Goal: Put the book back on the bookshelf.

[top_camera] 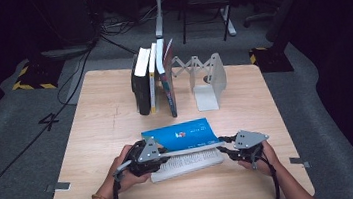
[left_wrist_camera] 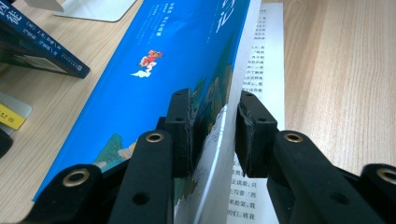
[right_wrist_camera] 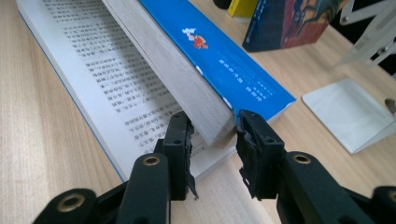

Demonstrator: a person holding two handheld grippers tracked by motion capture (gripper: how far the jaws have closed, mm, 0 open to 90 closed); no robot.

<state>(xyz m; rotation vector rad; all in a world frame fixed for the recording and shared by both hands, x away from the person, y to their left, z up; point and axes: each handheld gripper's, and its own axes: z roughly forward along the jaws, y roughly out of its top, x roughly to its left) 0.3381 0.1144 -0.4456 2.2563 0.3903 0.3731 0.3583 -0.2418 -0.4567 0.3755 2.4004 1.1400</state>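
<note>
A book with a blue cover [top_camera: 181,133] lies open near the table's front edge, its lower half flat with printed pages [top_camera: 187,162] facing up. The upper half, cover and page block, is lifted at a slant. My left gripper [top_camera: 163,155] is shut on this lifted half at its left end; in the left gripper view [left_wrist_camera: 215,126] one pad presses the blue cover [left_wrist_camera: 140,79] and the other the page side. My right gripper [top_camera: 223,143] is shut on the right end, where its jaws [right_wrist_camera: 212,135] clamp the corner of the page block [right_wrist_camera: 187,79].
Several books [top_camera: 152,79] stand upright at the back of the wooden table [top_camera: 106,122], next to a white expanding bookend [top_camera: 207,81]. The bookend's flat base [right_wrist_camera: 348,112] lies just past the blue book. Chairs and cables sit on the dark floor behind.
</note>
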